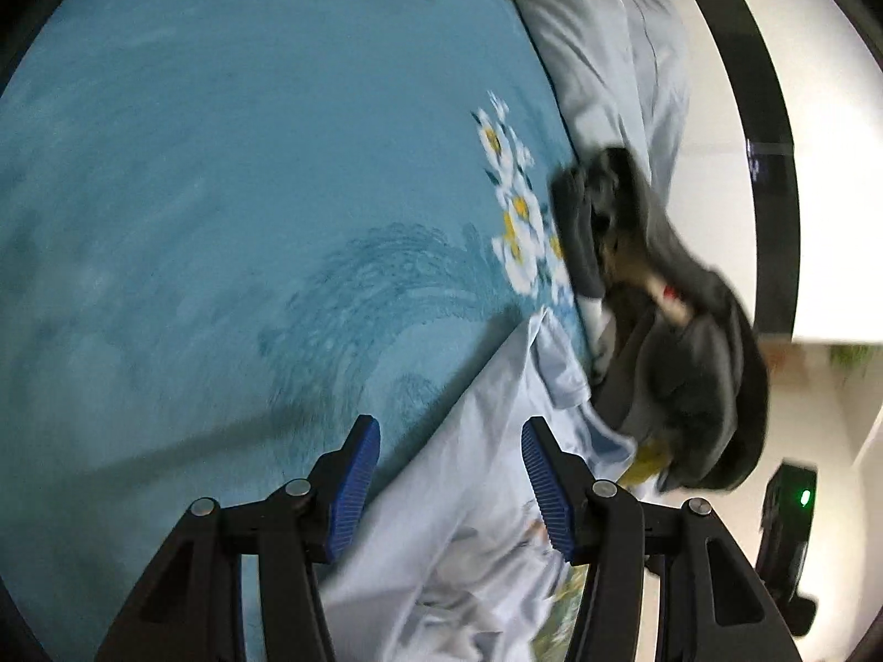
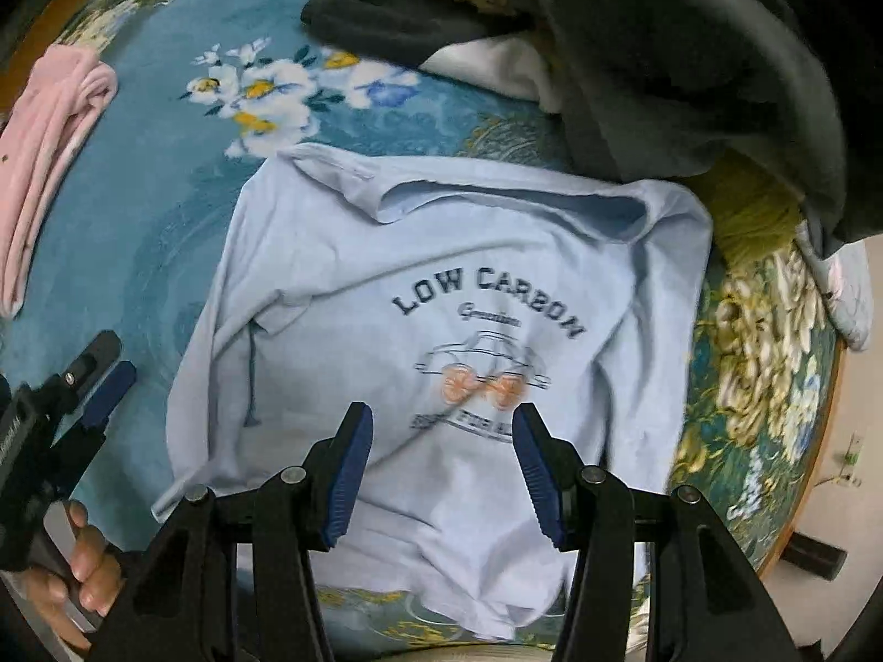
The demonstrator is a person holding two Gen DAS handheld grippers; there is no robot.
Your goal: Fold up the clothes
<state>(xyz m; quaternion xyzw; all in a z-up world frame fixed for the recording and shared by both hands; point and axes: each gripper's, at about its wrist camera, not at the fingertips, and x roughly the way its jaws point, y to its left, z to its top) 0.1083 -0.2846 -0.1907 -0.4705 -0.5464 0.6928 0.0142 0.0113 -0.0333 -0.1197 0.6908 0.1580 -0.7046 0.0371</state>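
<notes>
Pale blue T-shirt (image 2: 419, 298) — flat on teal blanket (image 2: 154, 231), beneath right gripper (image 2: 441, 469), jaws apart; left gripper (image 1: 451, 488) alongside, also apart.

A teal blanket (image 2: 143, 209) printed with white and yellow flowers covers the bed. A light blue T-shirt (image 2: 419, 298) lettered "LOW CARBON" lies spread flat on it, front up. Left of the shirt rests a bunched pink garment (image 2: 49, 165). Beyond the shirt's collar and to its right, dark grey clothes (image 2: 679, 71) sit heaped, just touching its shoulder.
</notes>
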